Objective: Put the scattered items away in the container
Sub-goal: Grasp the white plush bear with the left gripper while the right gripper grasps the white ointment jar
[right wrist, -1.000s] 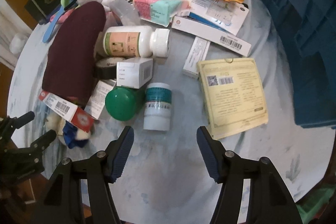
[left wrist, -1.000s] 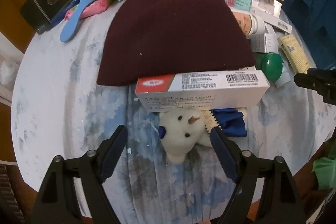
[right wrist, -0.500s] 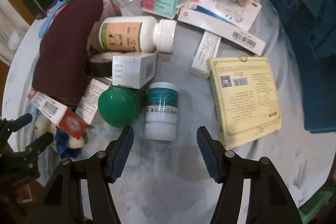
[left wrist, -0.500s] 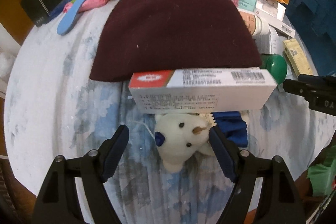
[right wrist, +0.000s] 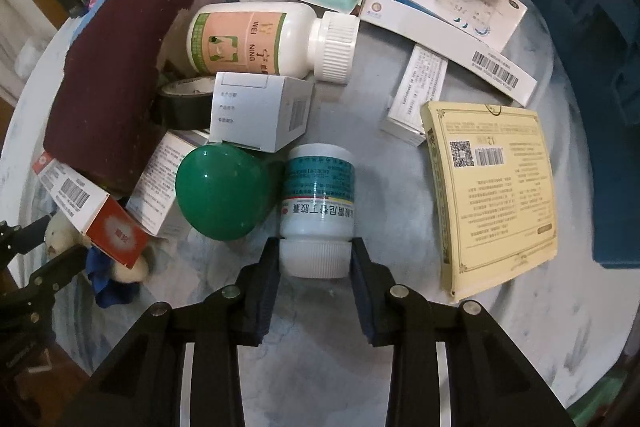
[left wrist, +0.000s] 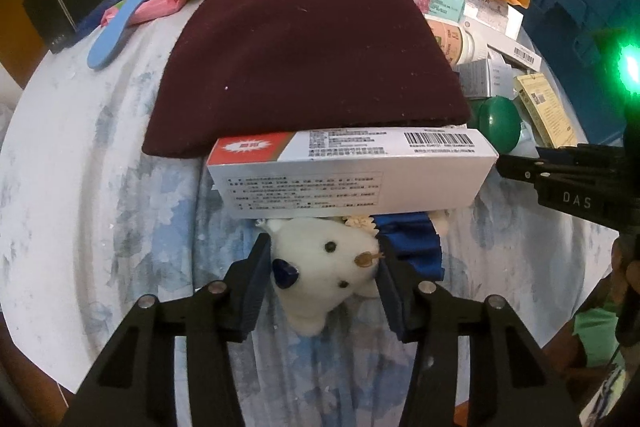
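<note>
Presently, white plush bear (left wrist: 328, 267): on the blue-patterned tablecloth (left wrist: 100, 187), head clamped between left gripper (left wrist: 322, 281) pads.
Small medicine bottle (right wrist: 318, 203): lying flat, white cap pinched by right gripper (right wrist: 314, 263).
Neighbours: red-and-white box (left wrist: 352, 171) overlies bear; green ball (right wrist: 220, 191) touches bottle.
Blue crate (right wrist: 592, 47): table's far right.

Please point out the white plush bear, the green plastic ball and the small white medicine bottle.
white plush bear (left wrist: 332, 267), left wrist view, face
green plastic ball (right wrist: 222, 191), right wrist view, top
small white medicine bottle (right wrist: 318, 203), right wrist view, label
</note>
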A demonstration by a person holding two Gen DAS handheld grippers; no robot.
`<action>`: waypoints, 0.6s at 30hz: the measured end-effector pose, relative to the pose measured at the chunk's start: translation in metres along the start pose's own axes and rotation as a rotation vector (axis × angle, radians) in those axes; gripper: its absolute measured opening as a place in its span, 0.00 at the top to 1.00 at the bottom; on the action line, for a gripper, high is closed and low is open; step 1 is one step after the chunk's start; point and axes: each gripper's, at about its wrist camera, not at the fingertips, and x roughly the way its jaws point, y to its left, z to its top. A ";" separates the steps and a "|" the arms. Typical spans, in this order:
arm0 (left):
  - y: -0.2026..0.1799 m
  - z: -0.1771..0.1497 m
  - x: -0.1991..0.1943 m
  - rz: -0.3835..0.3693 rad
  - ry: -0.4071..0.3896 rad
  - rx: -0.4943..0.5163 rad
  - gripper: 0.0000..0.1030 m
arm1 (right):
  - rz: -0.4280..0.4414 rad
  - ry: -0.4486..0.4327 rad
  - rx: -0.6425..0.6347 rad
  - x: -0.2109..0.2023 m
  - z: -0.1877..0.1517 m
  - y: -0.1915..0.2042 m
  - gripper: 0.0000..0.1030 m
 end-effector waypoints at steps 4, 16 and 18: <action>0.000 0.002 -0.001 0.002 0.000 0.008 0.55 | 0.006 0.003 -0.001 -0.002 -0.001 -0.002 0.68; 0.000 0.007 -0.015 0.018 -0.030 0.025 0.57 | 0.007 -0.009 -0.013 -0.026 -0.010 -0.002 0.68; 0.001 0.007 -0.021 0.023 -0.039 0.028 0.57 | 0.010 -0.020 -0.013 -0.034 -0.012 -0.002 0.68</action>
